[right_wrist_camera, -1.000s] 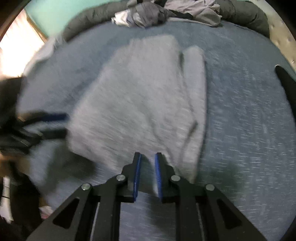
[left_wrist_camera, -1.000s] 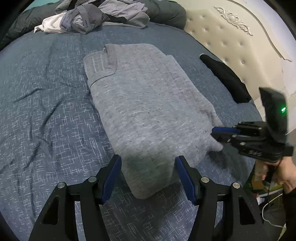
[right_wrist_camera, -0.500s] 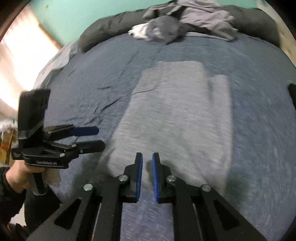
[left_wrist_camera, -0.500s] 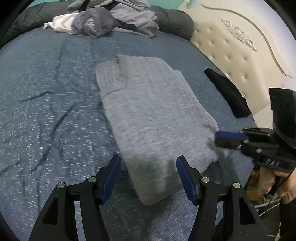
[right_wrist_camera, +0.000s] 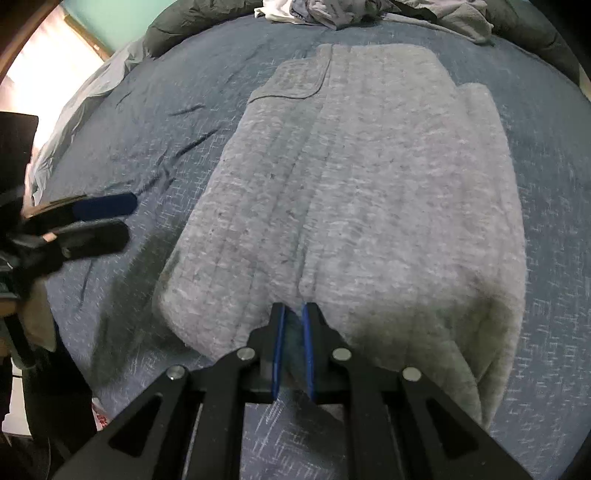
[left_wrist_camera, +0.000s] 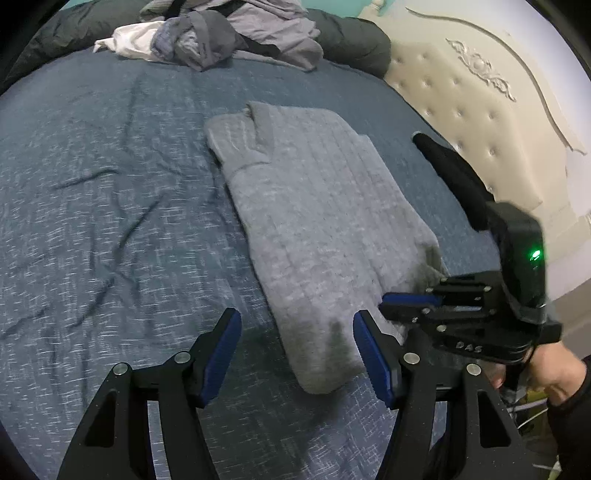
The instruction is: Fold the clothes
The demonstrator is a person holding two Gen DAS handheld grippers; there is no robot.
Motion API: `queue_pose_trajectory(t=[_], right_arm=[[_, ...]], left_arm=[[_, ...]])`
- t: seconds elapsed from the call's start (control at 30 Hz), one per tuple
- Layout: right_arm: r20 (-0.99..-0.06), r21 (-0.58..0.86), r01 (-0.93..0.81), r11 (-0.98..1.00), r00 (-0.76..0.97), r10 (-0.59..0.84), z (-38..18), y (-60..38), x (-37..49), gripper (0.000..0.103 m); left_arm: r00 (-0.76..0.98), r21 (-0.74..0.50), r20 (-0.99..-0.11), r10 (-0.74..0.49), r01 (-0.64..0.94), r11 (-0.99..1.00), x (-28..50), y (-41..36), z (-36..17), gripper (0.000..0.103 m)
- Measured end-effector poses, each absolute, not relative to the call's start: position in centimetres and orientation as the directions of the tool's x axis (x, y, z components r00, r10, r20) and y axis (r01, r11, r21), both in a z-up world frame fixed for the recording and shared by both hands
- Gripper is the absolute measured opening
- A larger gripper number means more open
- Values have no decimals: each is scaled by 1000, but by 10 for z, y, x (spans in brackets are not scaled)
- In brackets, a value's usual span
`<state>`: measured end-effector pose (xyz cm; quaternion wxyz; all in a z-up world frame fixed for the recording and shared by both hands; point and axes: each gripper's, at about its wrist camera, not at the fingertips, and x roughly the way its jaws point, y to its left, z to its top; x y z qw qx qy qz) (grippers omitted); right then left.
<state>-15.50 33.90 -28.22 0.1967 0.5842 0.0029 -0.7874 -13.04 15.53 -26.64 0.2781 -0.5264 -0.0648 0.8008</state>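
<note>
Left wrist view looks down a blue-grey bedspread (left_wrist_camera: 110, 221) on which a grey sweater (left_wrist_camera: 317, 229) lies folded into a long rectangle, its ribbed collar end toward the far side of the bed. The left claw (left_wrist_camera: 295, 347) hangs just above the near corner of the sweater with its blue-padded fingers (left_wrist_camera: 221, 347) spread wide, holding nothing. The right claw (left_wrist_camera: 399, 306) comes in from the right, held by a hand (left_wrist_camera: 554, 369), its tips at the sweater's near right edge (a green light glows on its housing).

From the right wrist view, the right claw (right_wrist_camera: 293, 325) sits at the near edge of the sweater (right_wrist_camera: 369, 184); its fingers are nearly together with only a narrow gap, and whether any cloth is pinched between them cannot be told. The left claw (right_wrist_camera: 107, 221) appears at the left, blurred, over the bedspread beside the sweater.

A black garment (left_wrist_camera: 454, 177) lies near the cream tufted headboard (left_wrist_camera: 480, 110), apart from the sweater. A heap of unfolded clothes (left_wrist_camera: 221, 33) rests at the far end of the bed.
</note>
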Motion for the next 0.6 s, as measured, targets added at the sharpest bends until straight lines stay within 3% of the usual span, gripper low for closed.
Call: queue_pose_trajectory(t=[0.37, 0.6], right_arm=[[-939, 207, 196, -959, -236, -251, -295, 392, -146, 7], [-907, 285, 173, -943, -269, -324, -283, 404, -145, 7]], left_arm=[[-269, -365, -821, 505, -434, -824, -125, 197, -277, 67], [-282, -354, -816, 504, -446, -822, -125, 196, -267, 67]])
